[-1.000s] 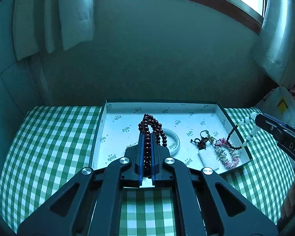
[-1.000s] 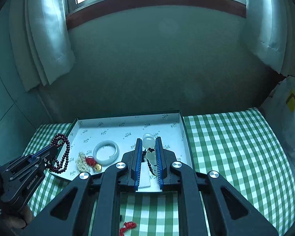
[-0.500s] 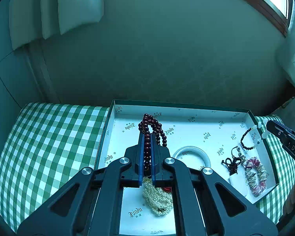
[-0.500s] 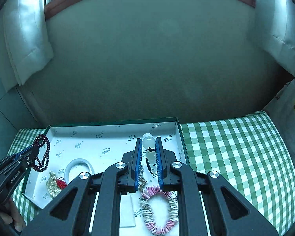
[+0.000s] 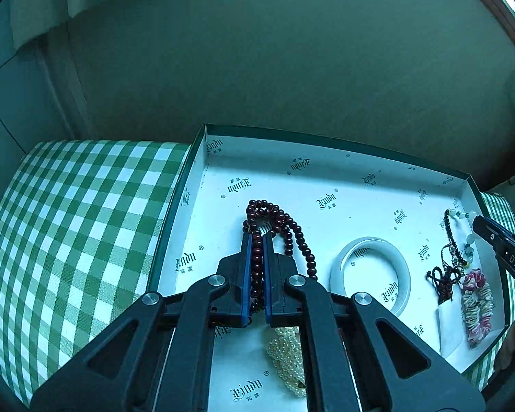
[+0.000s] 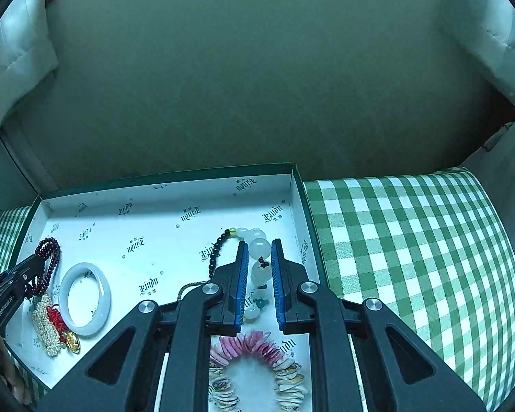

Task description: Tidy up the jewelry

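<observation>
A shallow white box with a green rim lies on the checked cloth; it also shows in the right wrist view. My left gripper is shut on a dark red bead strand, low over the box's left part. My right gripper stands slightly parted around a white-and-dark bead bracelet over the box's right part; the beads look loose between the pads. In the box lie a white bangle, a pearl strand, a pink shell bracelet and a dark cord pendant.
A green-and-white checked cloth covers the table on both sides of the box. A plain wall stands close behind the box. White curtains hang at the upper corners. A white bag sits at the far right.
Both grippers have moved forward and down over the box with their bead strands. The right gripper's jaws have parted a little around the white bracelet.
</observation>
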Demonstrator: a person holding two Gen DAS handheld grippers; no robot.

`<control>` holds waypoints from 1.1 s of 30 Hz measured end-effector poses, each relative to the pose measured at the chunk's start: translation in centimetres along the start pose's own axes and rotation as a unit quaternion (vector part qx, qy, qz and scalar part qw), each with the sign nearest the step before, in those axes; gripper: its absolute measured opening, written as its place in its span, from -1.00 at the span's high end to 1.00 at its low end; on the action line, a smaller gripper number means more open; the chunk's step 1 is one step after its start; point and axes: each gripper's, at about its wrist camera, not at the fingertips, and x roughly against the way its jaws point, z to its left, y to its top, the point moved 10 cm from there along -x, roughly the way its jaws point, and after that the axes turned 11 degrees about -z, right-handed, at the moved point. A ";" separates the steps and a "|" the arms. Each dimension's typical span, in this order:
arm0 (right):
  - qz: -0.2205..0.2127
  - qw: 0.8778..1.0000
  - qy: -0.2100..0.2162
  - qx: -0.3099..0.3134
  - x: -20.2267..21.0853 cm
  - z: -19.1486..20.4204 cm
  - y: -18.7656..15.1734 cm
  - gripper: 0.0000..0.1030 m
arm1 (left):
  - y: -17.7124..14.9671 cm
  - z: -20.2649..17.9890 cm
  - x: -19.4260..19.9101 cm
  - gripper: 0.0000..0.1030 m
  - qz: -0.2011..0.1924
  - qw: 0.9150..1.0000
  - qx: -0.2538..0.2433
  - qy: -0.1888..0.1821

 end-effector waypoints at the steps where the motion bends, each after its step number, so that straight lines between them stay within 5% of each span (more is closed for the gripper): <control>1: 0.000 1.000 0.000 0.000 -0.2 0.1 0.1 0.73 | 0.0 0.0 -0.2 0.86 0.001 1.000 0.001 -0.001; 8: 0.014 1.000 0.006 -0.014 -1.3 -0.5 -0.6 0.72 | -0.4 -0.7 -1.3 0.49 0.006 1.000 -0.006 -0.007; 11: 0.010 1.000 0.009 -0.017 -1.0 -0.4 -0.5 0.39 | -0.6 -1.5 -1.1 0.29 0.005 1.000 -0.013 -0.013; 12: 0.004 1.000 0.012 -0.019 -0.6 -0.4 -0.3 0.14 | -0.6 -1.8 -0.9 0.15 0.002 1.000 -0.014 -0.015; 14: -0.012 1.000 0.008 -0.019 0.6 -0.4 0.1 0.05 | -0.6 -2.2 0.0 -0.28 -0.010 1.000 -0.020 -0.004; 22: -0.057 0.998 0.014 -0.031 8.1 -0.7 -0.6 0.05 | -2.3 -2.1 4.6 -0.29 -0.035 0.999 -0.027 -0.014; 33: -0.005 1.000 0.011 -0.025 14.3 0.4 -10.5 0.14 | -8.4 -0.5 11.8 -0.29 -0.028 0.999 -0.028 -0.005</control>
